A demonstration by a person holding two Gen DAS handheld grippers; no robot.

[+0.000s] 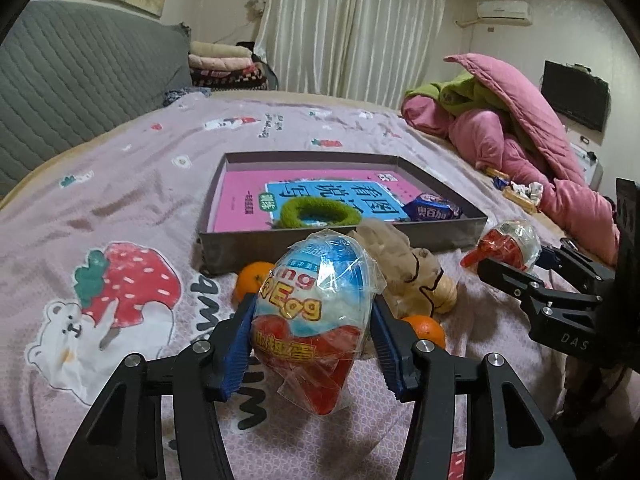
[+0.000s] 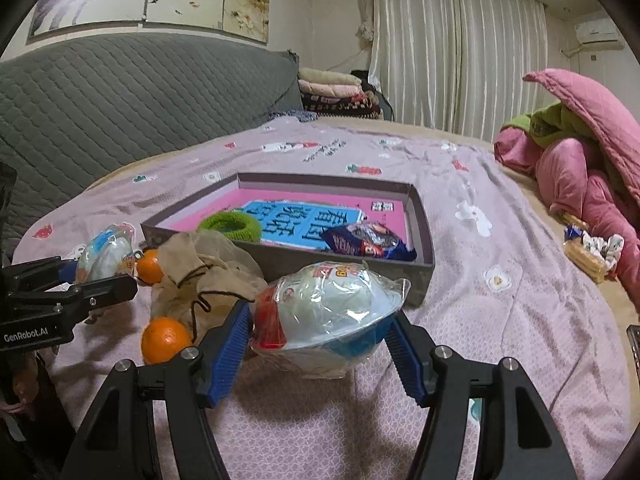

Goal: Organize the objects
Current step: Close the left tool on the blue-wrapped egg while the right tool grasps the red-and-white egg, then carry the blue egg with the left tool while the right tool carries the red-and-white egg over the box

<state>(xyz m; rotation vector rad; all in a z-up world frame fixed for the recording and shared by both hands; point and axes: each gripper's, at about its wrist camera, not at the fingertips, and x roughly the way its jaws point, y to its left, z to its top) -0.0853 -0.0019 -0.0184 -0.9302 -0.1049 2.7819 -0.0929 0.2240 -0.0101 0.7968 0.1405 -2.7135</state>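
Your left tool (image 1: 314, 336) is closed partway on an upright wrapped toy egg (image 1: 316, 320), its long axis running vertically between the blue pads (image 1: 240, 348), which press its two sides; your right tool (image 2: 320, 344) likewise clamps a second wrapped egg (image 2: 328, 320), this one lying crosswise with its long axis spanning from pad to pad. Both eggs sit just above the bed (image 1: 120, 184), on the near side of the shallow grey box (image 2: 420, 216). The box lies directly ahead and far of both tools; its near wall is the edge each egg must probably clear. Your right tool appears the nearer to that wall. Inside the box, note a pink book (image 1: 248, 192), a green hair tie (image 1: 316, 212) and a blue snack packet (image 1: 432, 208). Between the tools rest a tan drawstring pouch (image 2: 200, 268) and two oranges (image 2: 166, 340). The bed bears a lilac printed cover; curtains (image 1: 352, 28) close the far wall
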